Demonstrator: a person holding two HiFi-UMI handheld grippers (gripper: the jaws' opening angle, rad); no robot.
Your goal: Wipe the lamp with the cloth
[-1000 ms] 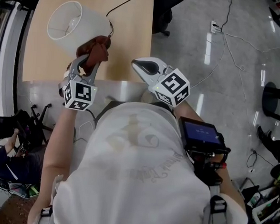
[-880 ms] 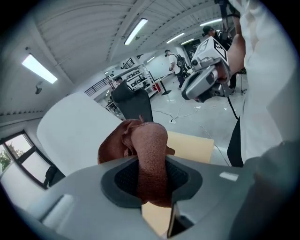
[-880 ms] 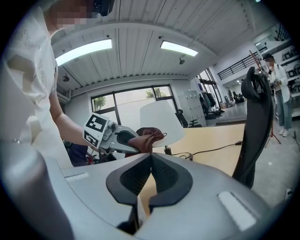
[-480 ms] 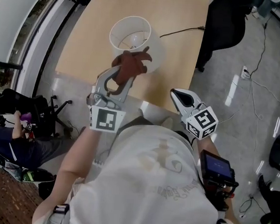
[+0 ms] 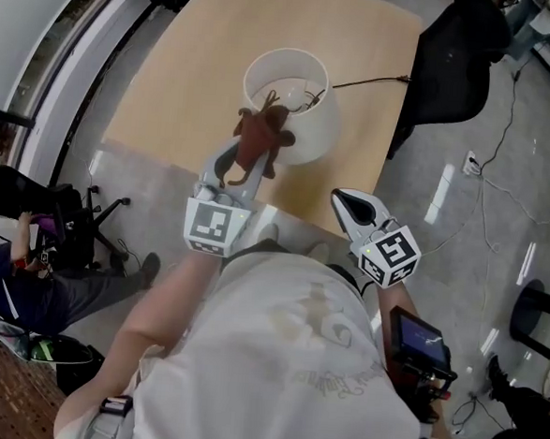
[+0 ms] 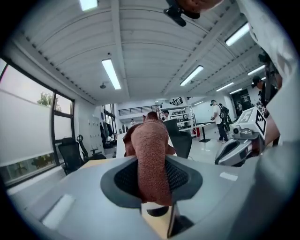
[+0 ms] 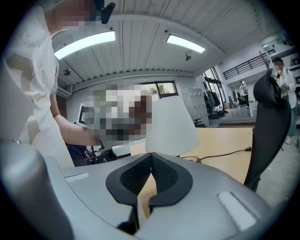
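Observation:
A lamp with a white shade [image 5: 297, 112] stands on the wooden table [image 5: 191, 77]. In the right gripper view the shade [image 7: 171, 124] rises just beyond the jaws. My left gripper [image 5: 245, 155] is shut on a brown cloth [image 5: 260, 136], which hangs against the near side of the shade close to its top rim. In the left gripper view the cloth [image 6: 151, 154] fills the gap between the pads of the left gripper [image 6: 152, 176]. My right gripper [image 5: 349, 204] hovers over the table's near edge, right of the lamp, apart from it. The right gripper [image 7: 151, 161] is shut on nothing.
The lamp's black cable [image 5: 369, 80] runs right across the table to the floor. A black chair [image 5: 460, 58] stands at the table's right side. Another person sits among chairs at the left [image 5: 18, 271]. More cables lie on the grey floor [image 5: 484, 182].
My left gripper has carried the cloth up the side of the shade toward its top rim and has rolled. The right gripper has shifted a little along the table edge.

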